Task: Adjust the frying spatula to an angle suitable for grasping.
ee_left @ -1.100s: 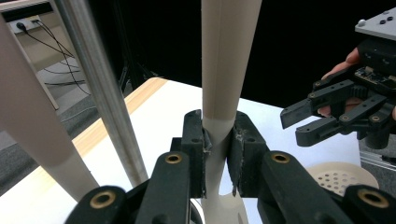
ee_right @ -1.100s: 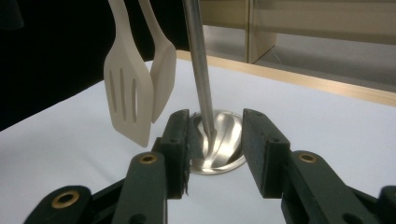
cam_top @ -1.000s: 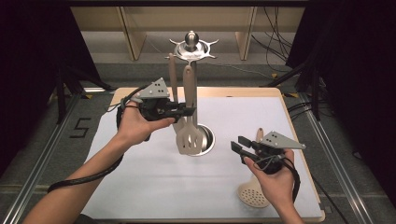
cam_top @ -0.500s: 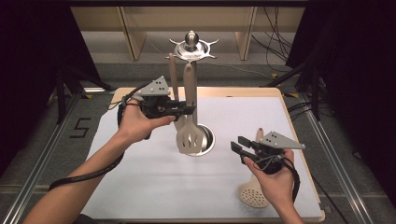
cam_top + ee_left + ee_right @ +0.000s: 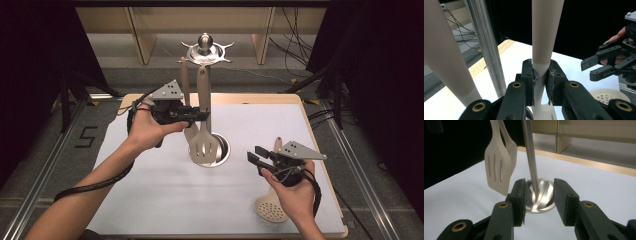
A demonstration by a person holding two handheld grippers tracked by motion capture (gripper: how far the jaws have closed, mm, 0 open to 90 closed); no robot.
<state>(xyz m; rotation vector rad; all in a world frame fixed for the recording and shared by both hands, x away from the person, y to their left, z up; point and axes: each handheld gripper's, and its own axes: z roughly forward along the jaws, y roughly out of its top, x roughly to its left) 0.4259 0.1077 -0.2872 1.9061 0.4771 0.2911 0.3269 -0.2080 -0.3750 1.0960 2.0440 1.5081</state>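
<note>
Two utensils are hanging on the rack [image 5: 205, 52] – the slotted spatula [image 5: 204, 142] is being clamped by the left gripper [image 5: 204, 116]; the right gripper [image 5: 254, 159] is being held apart, empty – one skimmer [image 5: 271, 206] near right.

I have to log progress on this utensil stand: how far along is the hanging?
Done: one spatula hangs on the stand. In hand: the left gripper is shut on the slotted turner beside the pole. Left: the skimmer lies on the table by the open right gripper.
</note>
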